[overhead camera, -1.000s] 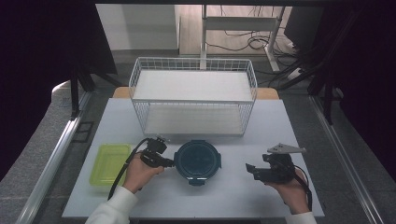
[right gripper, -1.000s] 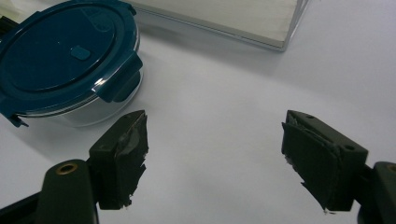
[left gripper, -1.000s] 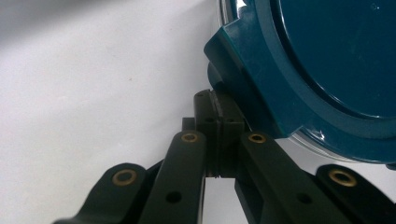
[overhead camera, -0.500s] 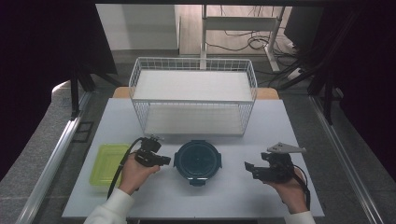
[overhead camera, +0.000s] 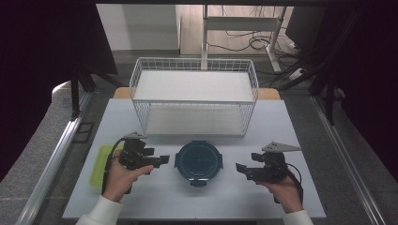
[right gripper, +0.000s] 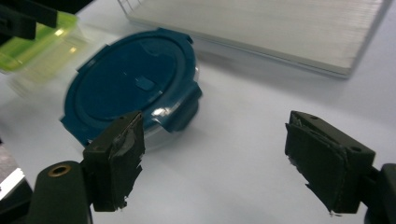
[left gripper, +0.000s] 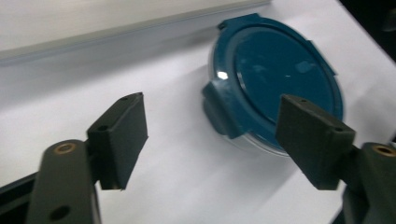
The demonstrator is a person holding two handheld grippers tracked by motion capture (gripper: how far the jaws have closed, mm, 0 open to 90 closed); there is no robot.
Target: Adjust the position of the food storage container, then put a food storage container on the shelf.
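A round clear container with a dark blue clip-on lid (overhead camera: 198, 161) sits on the white table near the front. My left gripper (overhead camera: 163, 160) hovers just left of it, pointing at its left latch. Its jaws have just been opening and stand open with nothing between them. In the left gripper view the container (left gripper: 280, 79) lies ahead of the left gripper (left gripper: 215, 140), beyond the jaw tips. My right gripper (overhead camera: 240, 168) is to the container's right, open and holding nothing. In the right gripper view the container (right gripper: 130, 84) is ahead and to the left of the right gripper (right gripper: 222, 158).
A white wire basket (overhead camera: 195, 96) with a shelf stands behind the container. A lime-green rectangular container (overhead camera: 99, 161) lies at the table's left, under my left hand. Bare table (overhead camera: 225, 197) runs along the front edge.
My left gripper has drawn back to the left from the container's left latch, risen slightly, and its jaws have opened. The right gripper and the container have stayed put.
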